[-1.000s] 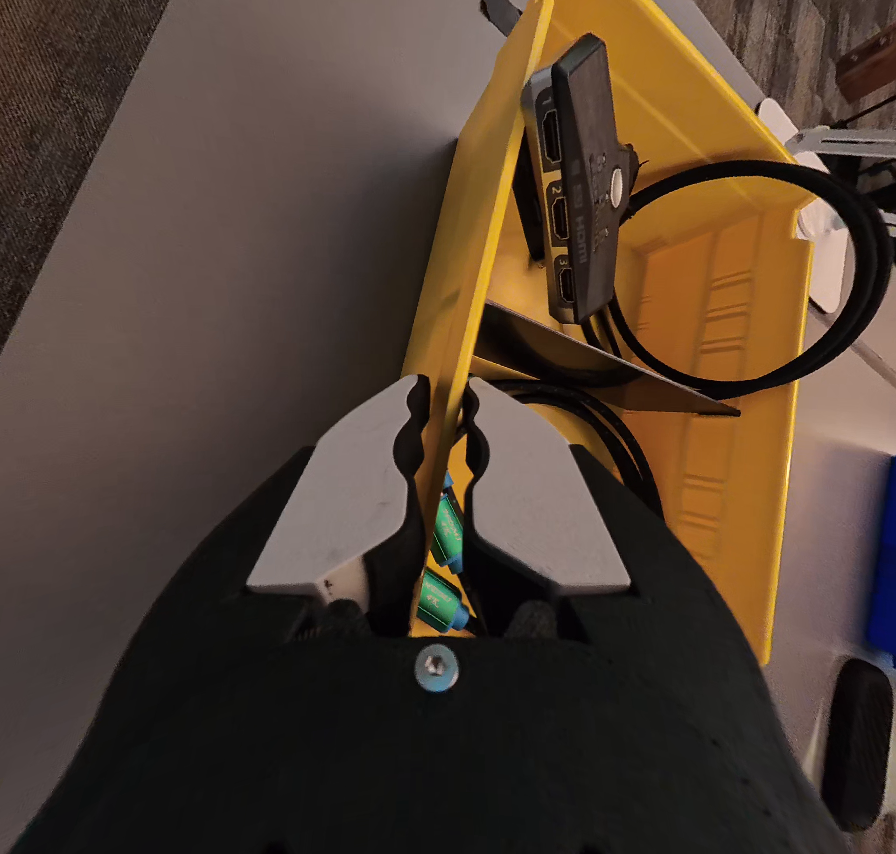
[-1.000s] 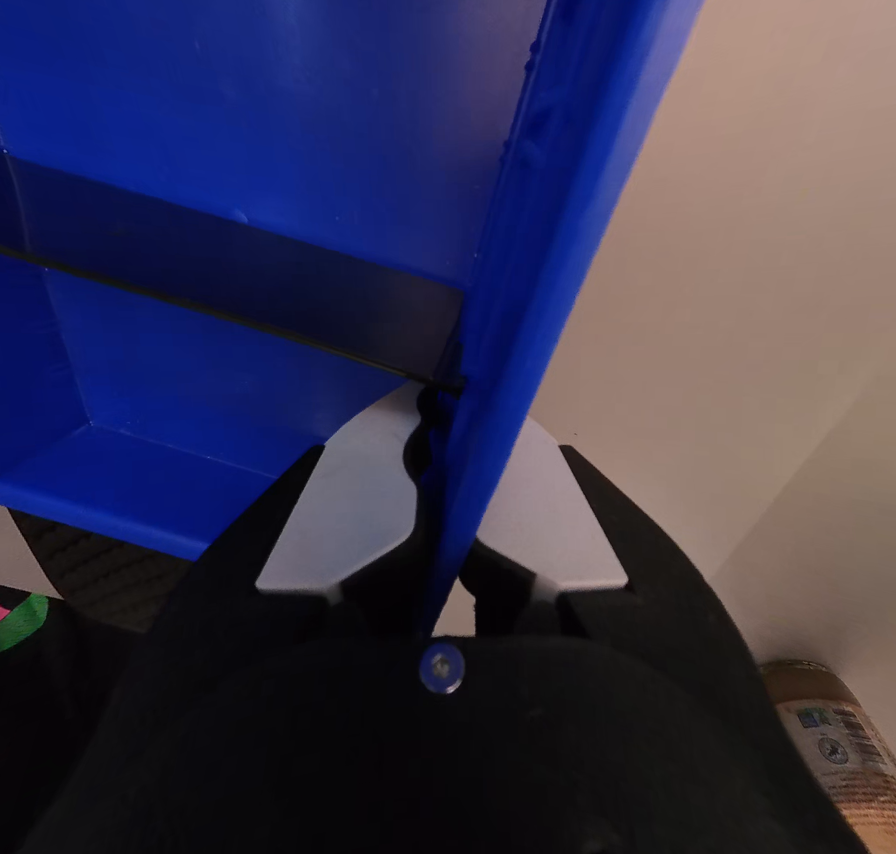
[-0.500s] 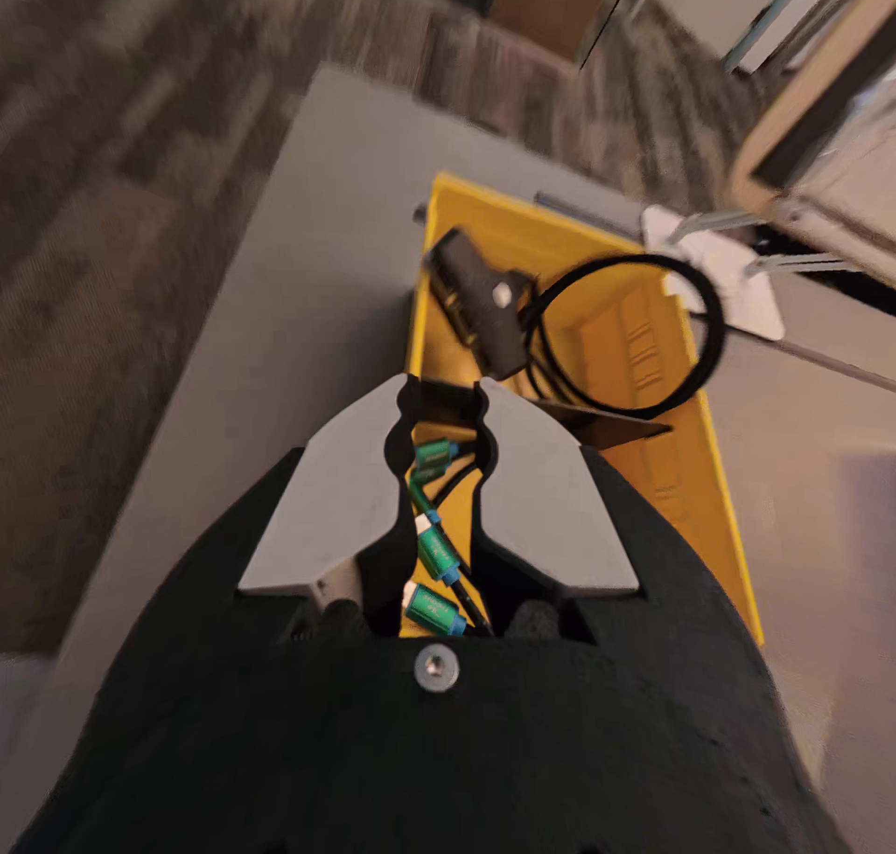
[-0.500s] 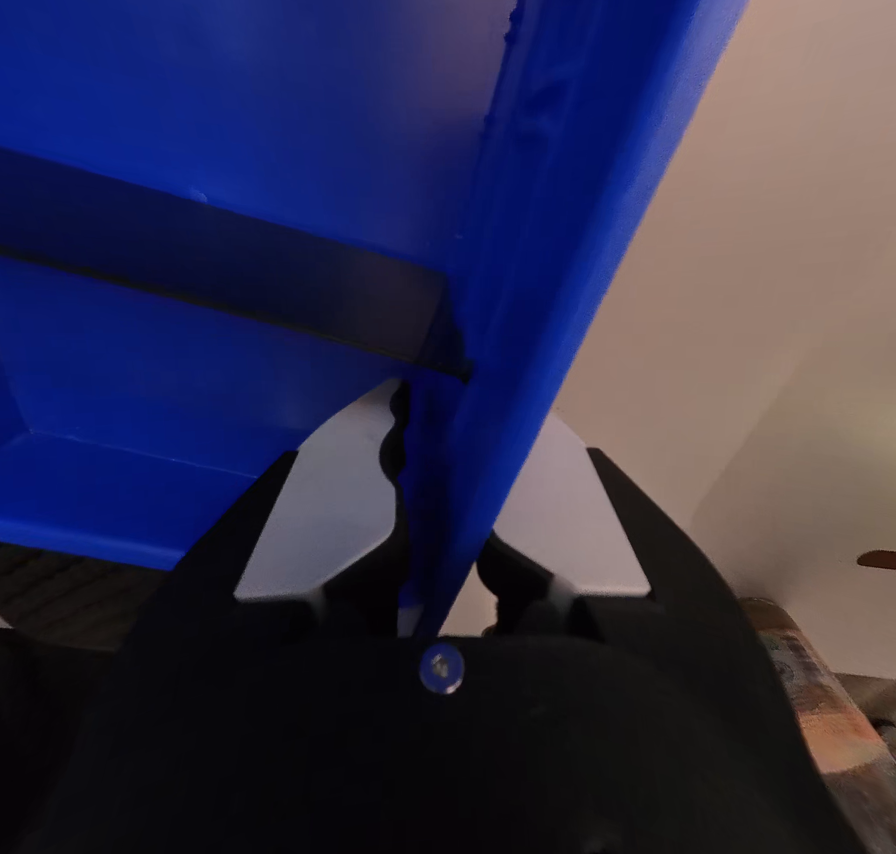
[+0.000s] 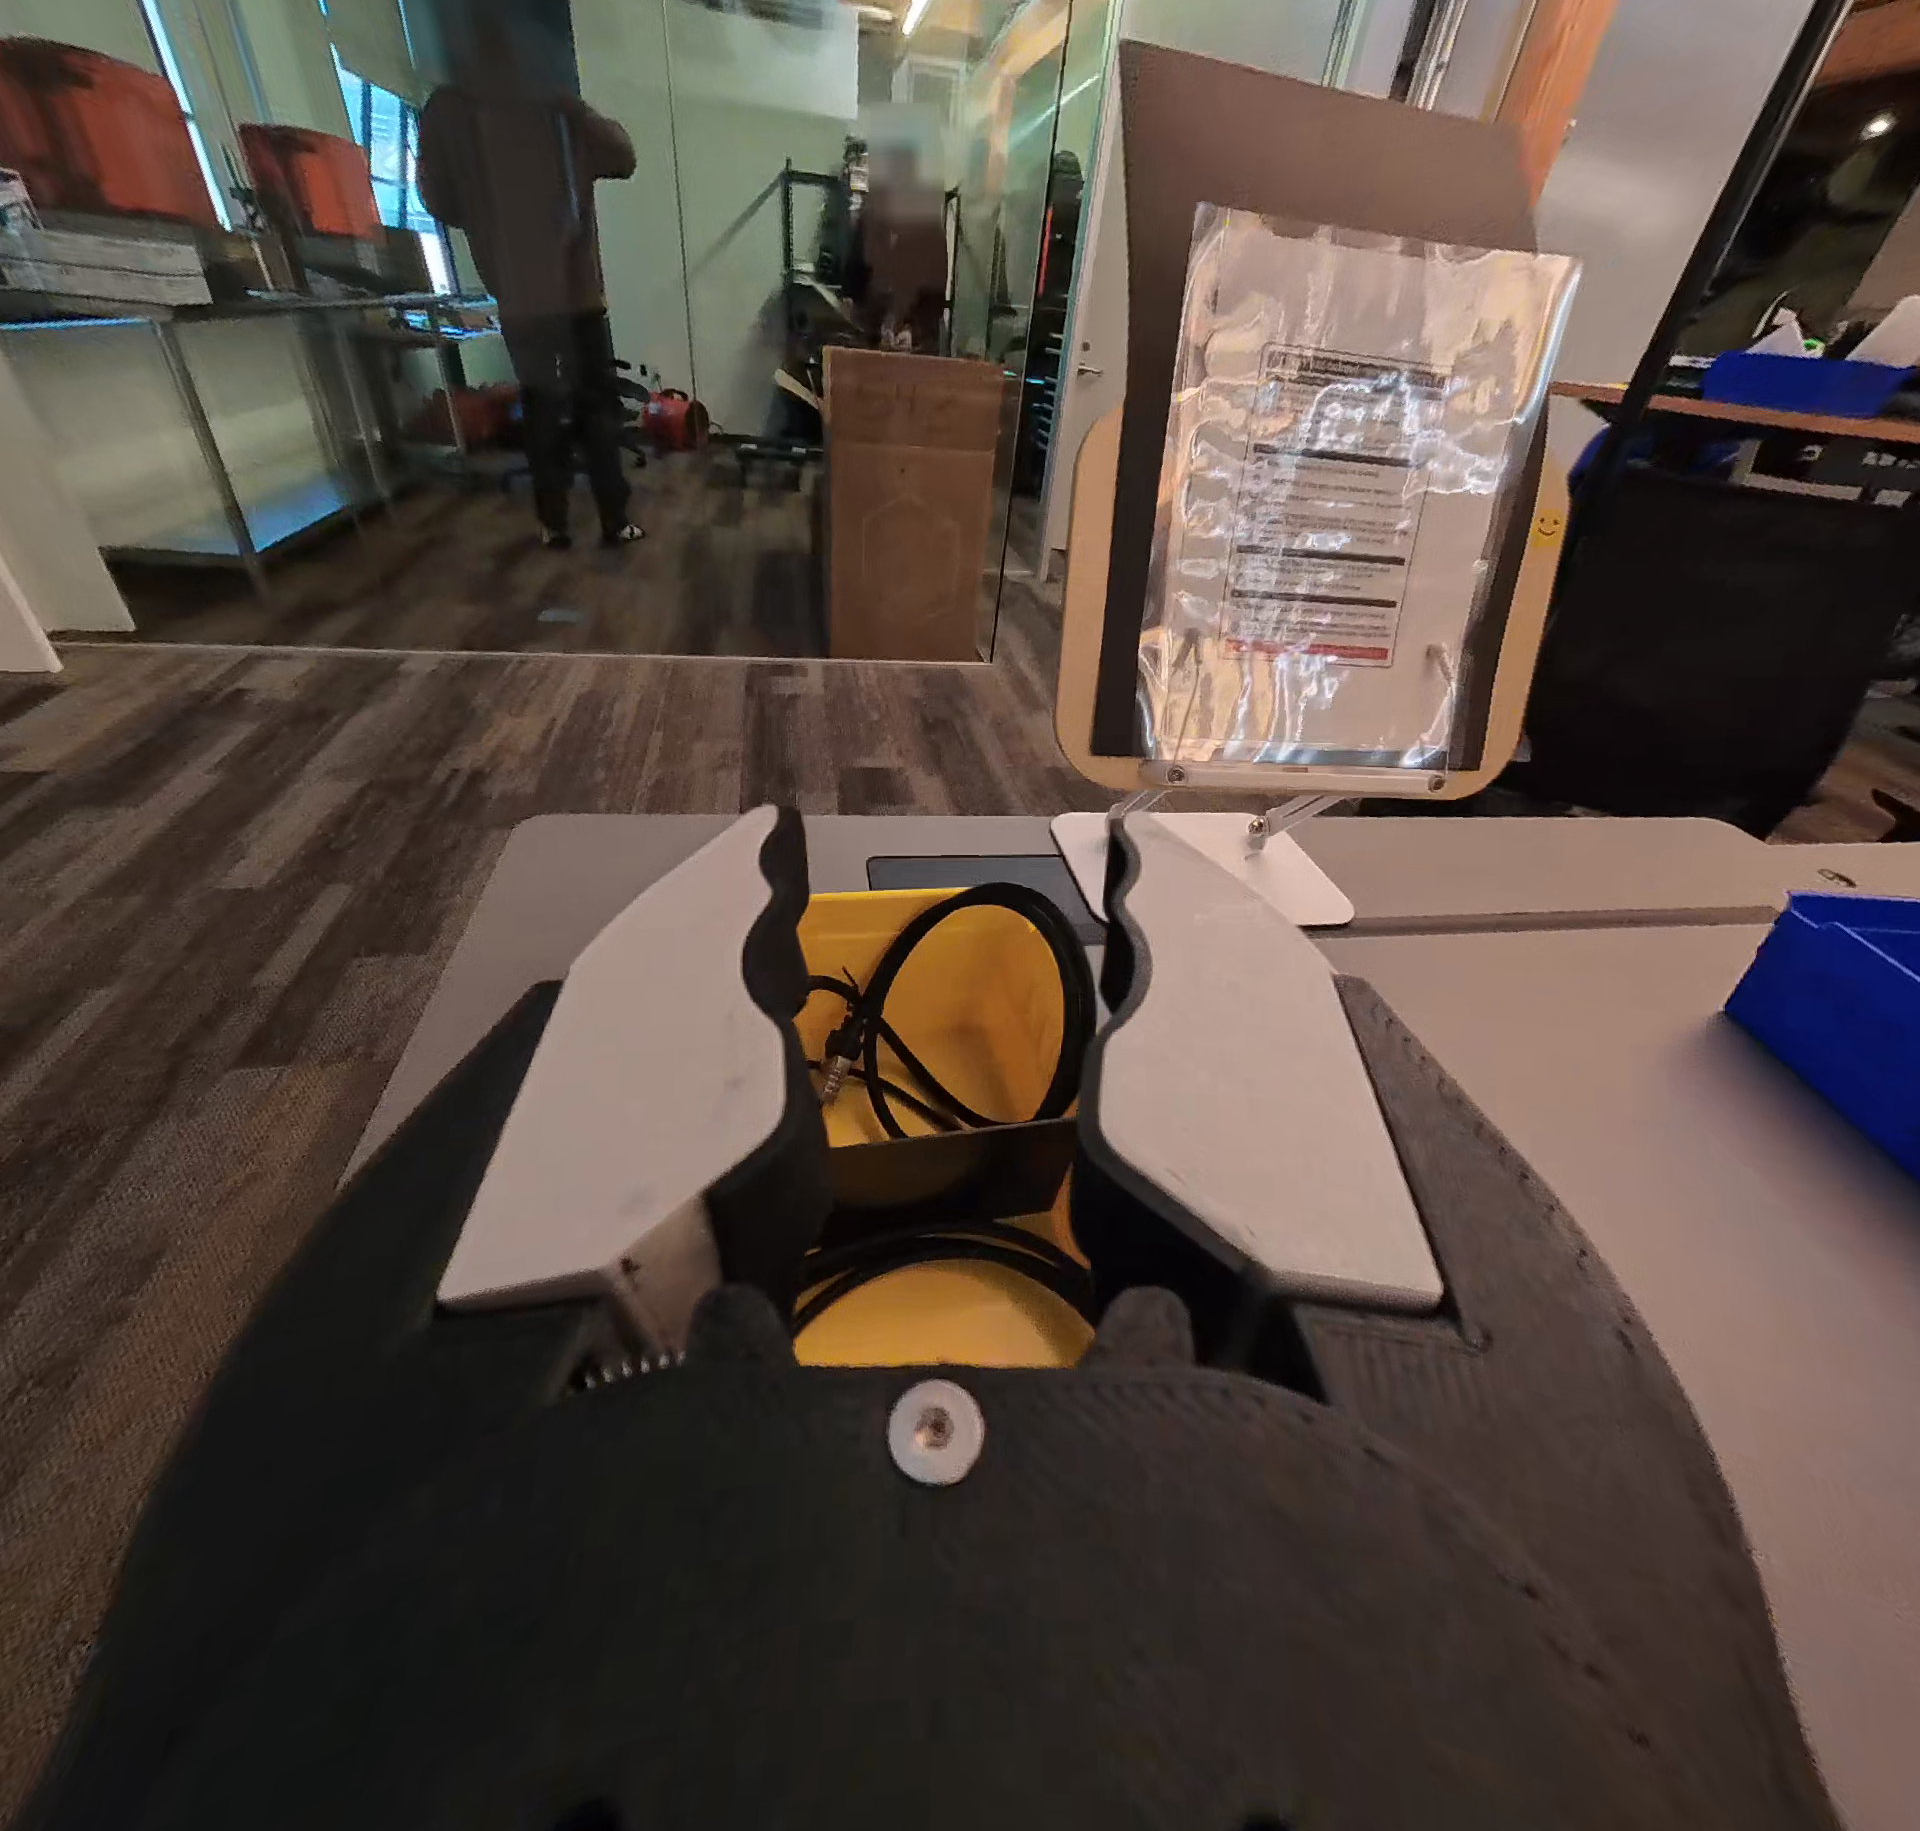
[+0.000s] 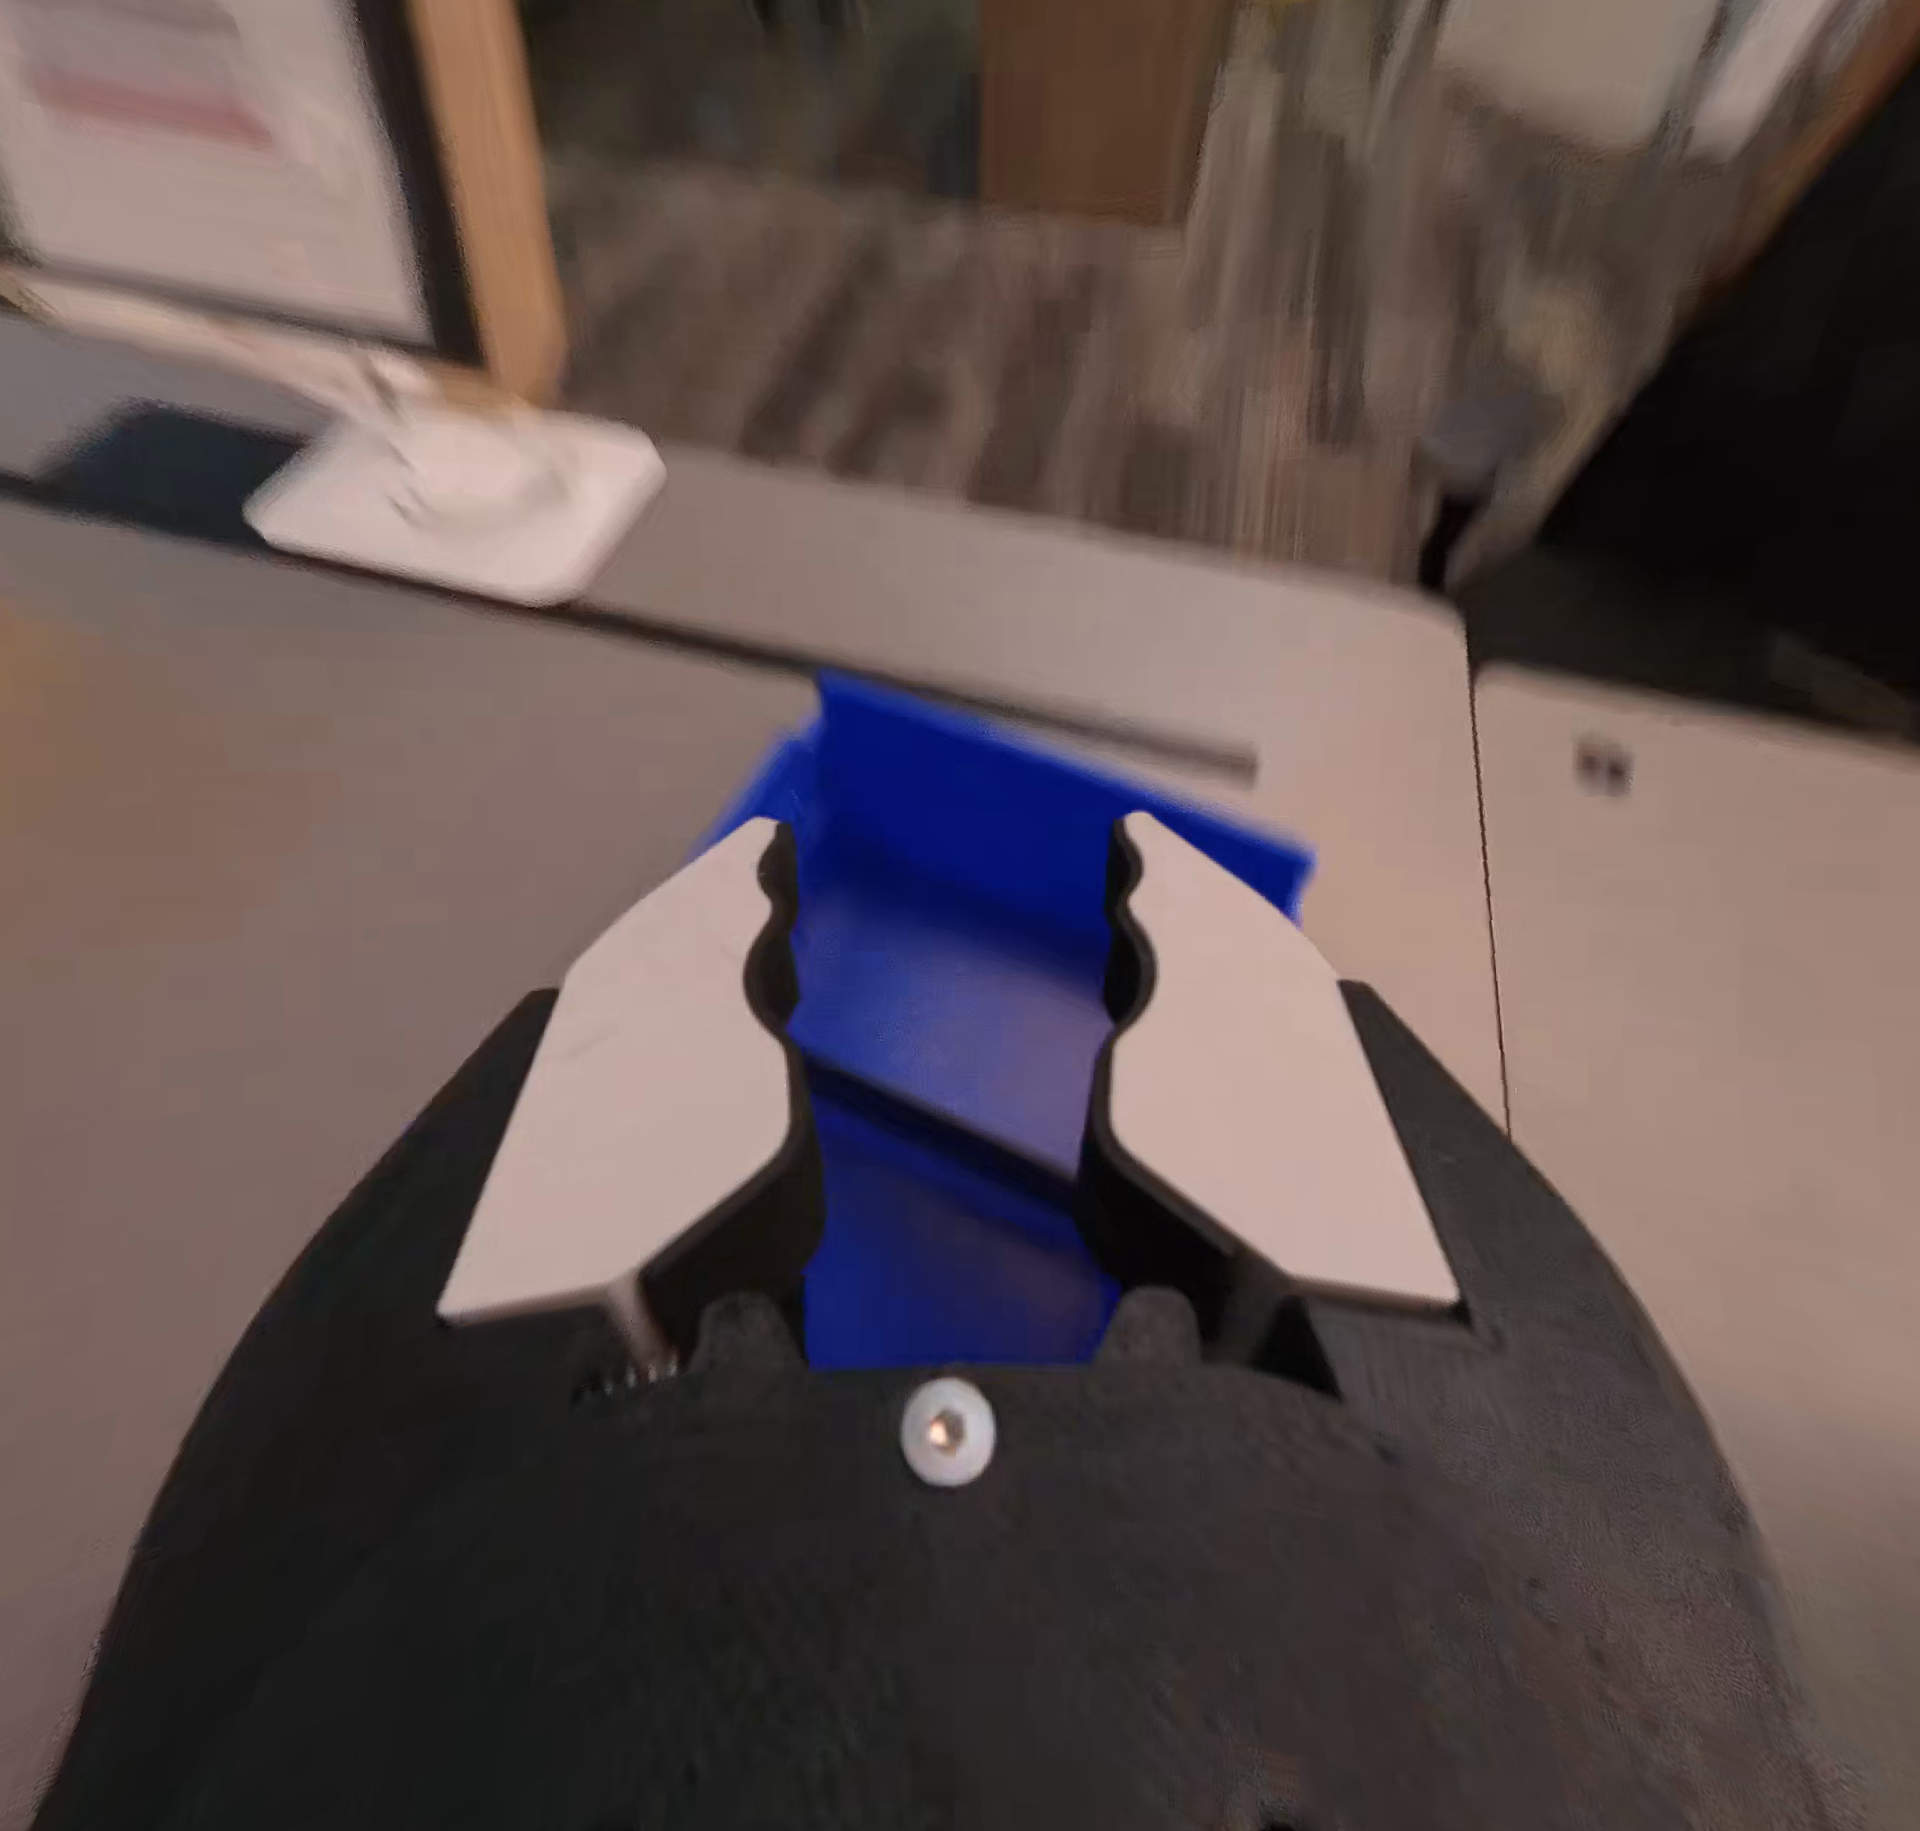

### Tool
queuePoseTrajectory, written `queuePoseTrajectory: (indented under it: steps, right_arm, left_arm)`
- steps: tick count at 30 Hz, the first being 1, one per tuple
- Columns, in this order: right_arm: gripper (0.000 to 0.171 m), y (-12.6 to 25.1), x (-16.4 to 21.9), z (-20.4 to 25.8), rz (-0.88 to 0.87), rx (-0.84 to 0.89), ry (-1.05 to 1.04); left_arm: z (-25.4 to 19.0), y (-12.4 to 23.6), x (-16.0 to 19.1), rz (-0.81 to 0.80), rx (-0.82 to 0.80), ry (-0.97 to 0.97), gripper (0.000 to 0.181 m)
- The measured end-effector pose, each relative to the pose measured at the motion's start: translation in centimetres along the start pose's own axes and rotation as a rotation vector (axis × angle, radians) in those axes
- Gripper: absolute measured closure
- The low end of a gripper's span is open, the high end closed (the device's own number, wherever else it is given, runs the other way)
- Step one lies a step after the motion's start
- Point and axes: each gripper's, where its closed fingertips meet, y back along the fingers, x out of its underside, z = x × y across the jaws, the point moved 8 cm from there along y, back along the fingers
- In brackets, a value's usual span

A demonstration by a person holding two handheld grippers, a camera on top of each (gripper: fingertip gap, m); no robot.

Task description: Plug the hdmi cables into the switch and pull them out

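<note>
We see a grey table (image 5: 1558, 1210) with a document stand (image 5: 1304, 493) at its far edge, holding a sheet in a shiny plastic sleeve, and beyond it a wood-look floor (image 5: 260, 846), a cardboard box (image 5: 909, 503) and a person (image 5: 540, 254) standing in the room behind glass. Our left gripper (image 5: 951, 908) hangs wide apart, holding nothing, above a yellow bin (image 5: 997, 1012). Inside it lies a black hdmi cable (image 5: 997, 950), coiled in a loop in the far compartment behind a dark divider (image 5: 945, 1153); more cable curves in the near one. One metal plug end (image 5: 834, 1066) points down and toward us. The fingers hide the switch, so we cannot place it. Our right gripper (image 6: 951, 908), also spread and empty, hovers over a blue bin (image 6: 1039, 794) to the right of the yellow one; this view is blurred.
</note>
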Motion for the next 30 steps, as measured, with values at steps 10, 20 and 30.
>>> queuePoseTrajectory:
  steps: [10, 20, 30]
  right_arm:
    - [0.104, 1.2, -6.3, 12.1, -0.596, -0.200, 0.428]
    - [0.108, -3.2, -5.5, 14.5, -0.567, -0.376, 0.417]
    - [0.112, -3.8, -5.2, 13.6, -0.549, -0.357, 0.402]
  left_arm:
    - [-4.3, 2.4, 9.0, 0.329, 0.234, -0.323, 0.122]
    - [-4.4, 2.4, 18.8, 0.726, 0.178, -0.722, 0.144]
    - [-4.5, 2.3, 17.2, 0.748, 0.191, -0.707, 0.170]
